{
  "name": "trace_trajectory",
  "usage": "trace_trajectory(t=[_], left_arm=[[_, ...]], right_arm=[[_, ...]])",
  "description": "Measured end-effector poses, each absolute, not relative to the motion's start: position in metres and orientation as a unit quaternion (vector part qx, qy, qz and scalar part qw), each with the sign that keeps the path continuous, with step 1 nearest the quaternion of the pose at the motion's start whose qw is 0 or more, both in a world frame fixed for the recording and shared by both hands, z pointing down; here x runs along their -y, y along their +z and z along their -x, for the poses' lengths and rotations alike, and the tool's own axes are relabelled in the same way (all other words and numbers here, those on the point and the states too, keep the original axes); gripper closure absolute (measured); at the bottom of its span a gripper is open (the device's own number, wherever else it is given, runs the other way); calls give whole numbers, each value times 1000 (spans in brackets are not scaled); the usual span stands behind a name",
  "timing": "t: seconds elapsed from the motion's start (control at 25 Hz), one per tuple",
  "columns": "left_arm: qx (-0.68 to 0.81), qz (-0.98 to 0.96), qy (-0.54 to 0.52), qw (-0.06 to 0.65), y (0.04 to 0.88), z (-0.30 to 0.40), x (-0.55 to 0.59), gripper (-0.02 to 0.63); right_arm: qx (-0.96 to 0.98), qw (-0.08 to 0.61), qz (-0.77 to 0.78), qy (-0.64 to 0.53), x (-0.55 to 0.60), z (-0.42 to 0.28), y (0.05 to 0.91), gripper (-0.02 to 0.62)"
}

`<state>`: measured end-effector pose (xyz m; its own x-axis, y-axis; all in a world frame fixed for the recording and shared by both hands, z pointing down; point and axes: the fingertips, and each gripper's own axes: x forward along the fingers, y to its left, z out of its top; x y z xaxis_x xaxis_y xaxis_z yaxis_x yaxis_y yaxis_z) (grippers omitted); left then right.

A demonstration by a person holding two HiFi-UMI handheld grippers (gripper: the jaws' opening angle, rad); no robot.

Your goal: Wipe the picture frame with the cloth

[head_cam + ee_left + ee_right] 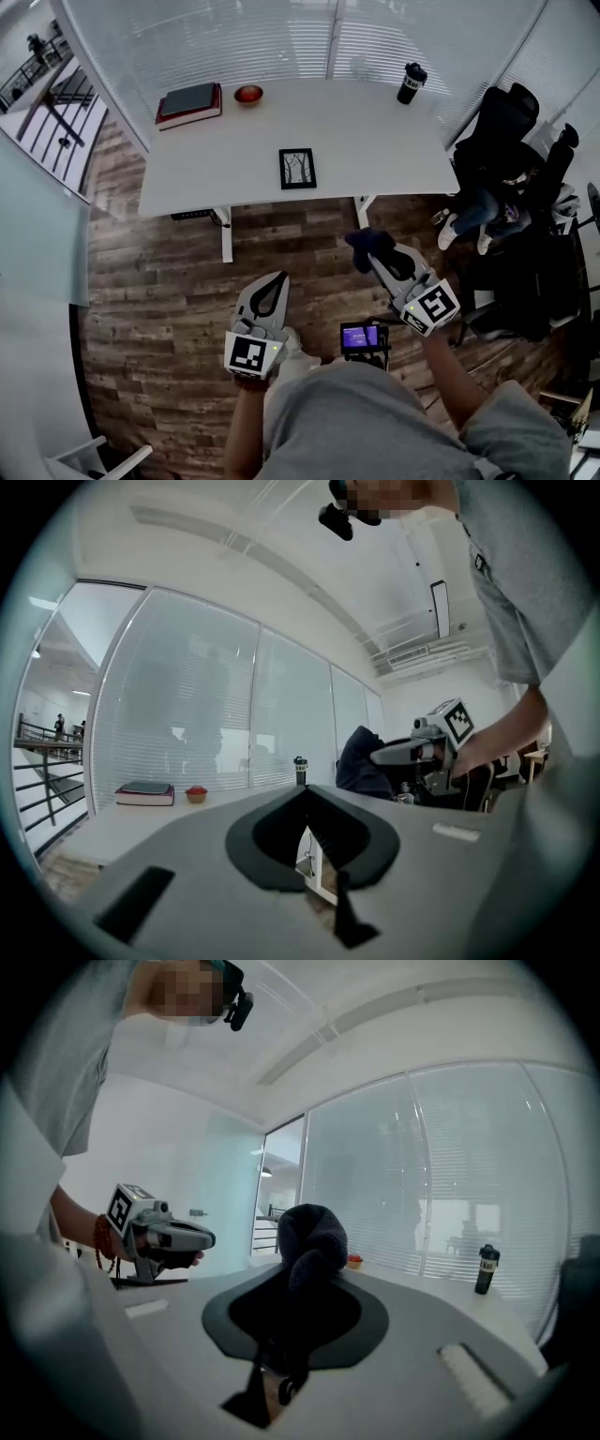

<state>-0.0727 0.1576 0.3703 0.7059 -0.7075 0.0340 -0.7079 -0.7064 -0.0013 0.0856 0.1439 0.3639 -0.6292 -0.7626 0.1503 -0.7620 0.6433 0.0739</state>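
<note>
The black picture frame (298, 169) lies flat near the front edge of the white table (375, 141). Both grippers hover over the wooden floor, short of the table. My right gripper (368, 255) is shut on a dark blue cloth (366, 242), which bunches up past its tips (311, 1237). My left gripper (277, 278) is shut with nothing between its jaws and points level toward the table (305, 791). In the left gripper view the right gripper (422, 750) shows with the cloth (361, 761) hanging at its front. The left gripper (159, 1237) shows at the left of the right gripper view.
On the table's far side stand a stack of books (189, 103), a small red bowl (248, 94) and a black bottle (411, 82). Black office chairs with clothing (506, 150) crowd the right. Windows with blinds close off the far side.
</note>
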Motion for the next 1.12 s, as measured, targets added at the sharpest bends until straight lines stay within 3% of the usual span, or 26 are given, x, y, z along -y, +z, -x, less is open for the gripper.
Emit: trace_trajectory(t=[0.2,0.44,0.84,1.04,1.12], left_arm=[[360,-932,28,12,385,85,-128,607],[345,-937,47,8,397,85,-89,589],[371,-923,102,31,451,71,14,488],[392,-906,151,46,494,61,60,428],[402,-902,151,52,504,59,76,432]], right_arm=[[885,147,-437,-54,-100,-89,362,528],[884,178,-425,-80,-39,-93,360,528],[890,237,-380,-87,100,-107,413,525],[885,305,-325,-133,169,-108,455,523],[880,332,-301,-157,192,-106,469,522]])
